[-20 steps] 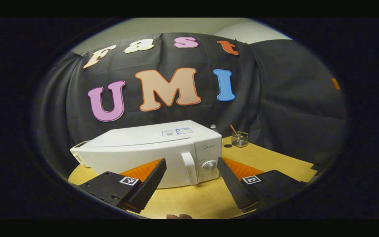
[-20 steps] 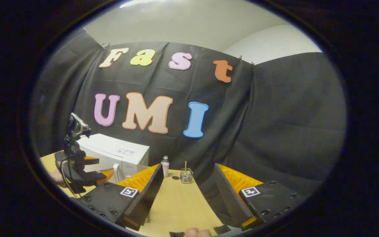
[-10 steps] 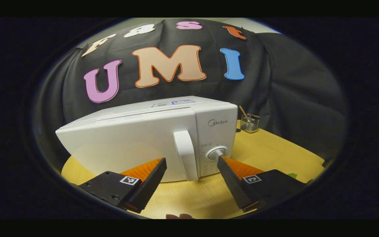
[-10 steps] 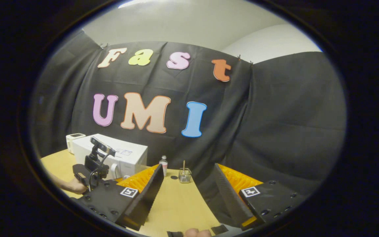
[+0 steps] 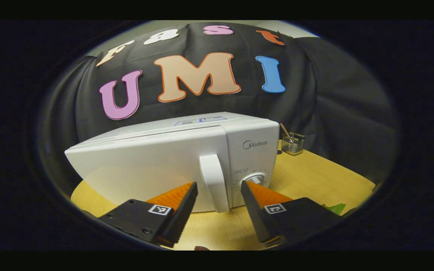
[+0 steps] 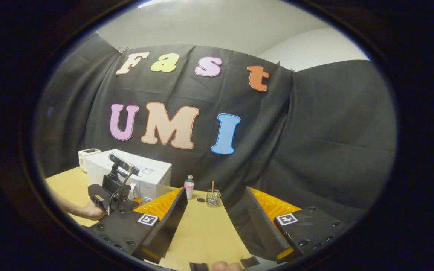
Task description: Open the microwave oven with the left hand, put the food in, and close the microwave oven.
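Narrower jaws now astride door handle (image 5: 214,181).

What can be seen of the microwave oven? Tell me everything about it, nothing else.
The microwave oven is a white box, glossy and plastic-looking, standing upright on the wooden table before the booth's black cloth wall. Its door is shut. A vertical white handle runs down the door's right edge; beside it is a control panel with a round dial. A label lies on its top. The left gripper is open, one finger on each side of the handle, not visibly pressing it. In the right gripper view the oven stands at far left.
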